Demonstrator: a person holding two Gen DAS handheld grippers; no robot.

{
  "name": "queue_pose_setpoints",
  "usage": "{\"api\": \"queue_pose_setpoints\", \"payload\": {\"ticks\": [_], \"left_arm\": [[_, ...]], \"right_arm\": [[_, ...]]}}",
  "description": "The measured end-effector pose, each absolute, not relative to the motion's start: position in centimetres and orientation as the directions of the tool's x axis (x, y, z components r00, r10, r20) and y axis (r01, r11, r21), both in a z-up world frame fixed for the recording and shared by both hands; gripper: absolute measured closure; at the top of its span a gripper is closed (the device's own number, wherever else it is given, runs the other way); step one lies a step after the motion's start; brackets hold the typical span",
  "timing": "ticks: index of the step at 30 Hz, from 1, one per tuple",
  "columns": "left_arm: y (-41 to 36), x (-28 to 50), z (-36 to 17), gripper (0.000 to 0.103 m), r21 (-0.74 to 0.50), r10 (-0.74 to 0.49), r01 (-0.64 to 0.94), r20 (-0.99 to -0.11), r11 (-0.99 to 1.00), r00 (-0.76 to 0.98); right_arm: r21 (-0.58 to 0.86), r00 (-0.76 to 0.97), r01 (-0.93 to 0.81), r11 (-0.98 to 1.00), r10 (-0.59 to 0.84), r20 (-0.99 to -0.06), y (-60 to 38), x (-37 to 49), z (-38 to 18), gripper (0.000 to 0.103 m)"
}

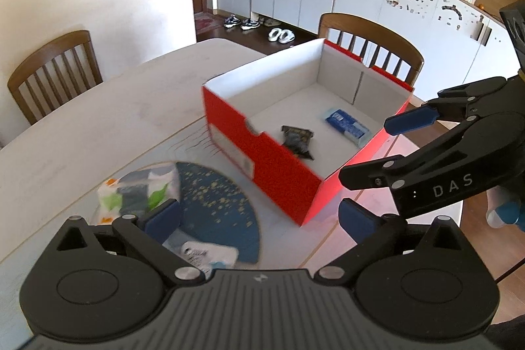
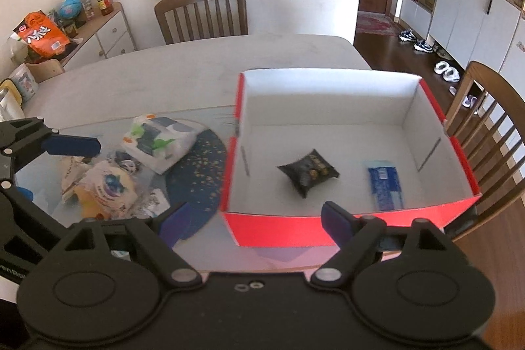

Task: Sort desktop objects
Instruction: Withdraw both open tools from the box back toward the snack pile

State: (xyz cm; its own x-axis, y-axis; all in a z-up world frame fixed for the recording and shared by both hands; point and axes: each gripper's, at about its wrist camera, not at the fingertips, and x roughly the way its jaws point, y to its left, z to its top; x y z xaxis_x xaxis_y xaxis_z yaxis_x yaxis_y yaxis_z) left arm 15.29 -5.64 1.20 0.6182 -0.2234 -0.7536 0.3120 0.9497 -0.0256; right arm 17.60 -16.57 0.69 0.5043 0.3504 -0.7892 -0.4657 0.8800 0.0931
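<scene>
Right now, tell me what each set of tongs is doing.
Left tongs: open, holding nothing.
Right tongs: open, holding nothing.

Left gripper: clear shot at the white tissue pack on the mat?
Probably yes. The left gripper is open with nothing between its fingers, and the tissue pack lies uncovered just ahead of its left finger; the red box sits off to the side.
</scene>
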Motion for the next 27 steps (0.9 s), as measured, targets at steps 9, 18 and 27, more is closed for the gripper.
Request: {"api": "queue_pose_setpoints", "payload": {"ticks": [9, 18, 27], "left_arm": [[-1.3, 13.4, 1.4, 0.0, -0.007, -0.184, 0.268, -0.742, 0.964, 0.645], [3.0, 11.7, 1.3, 0.0, 0.024, -0.125, 0.204, -0.719, 0.979, 0.684], [7.4, 10.5, -0.2, 0.0, 0.038, -0.08, 0.155, -0.724, 0.987, 0.686]], "right_arm": [[0.095, 0.495, -0.493, 0.865, 0.369, -0.787, -12.8, 16.3, 0.5, 0.016], [0.09, 0.482, -0.543, 0.835, 0.397, -0.781, -9.4, 15.0, 0.3, 0.016], [0.081, 0.459, -0.567, 0.82, 0.396, -0.796, -7.1, 14.3, -0.7, 0.016]]}}
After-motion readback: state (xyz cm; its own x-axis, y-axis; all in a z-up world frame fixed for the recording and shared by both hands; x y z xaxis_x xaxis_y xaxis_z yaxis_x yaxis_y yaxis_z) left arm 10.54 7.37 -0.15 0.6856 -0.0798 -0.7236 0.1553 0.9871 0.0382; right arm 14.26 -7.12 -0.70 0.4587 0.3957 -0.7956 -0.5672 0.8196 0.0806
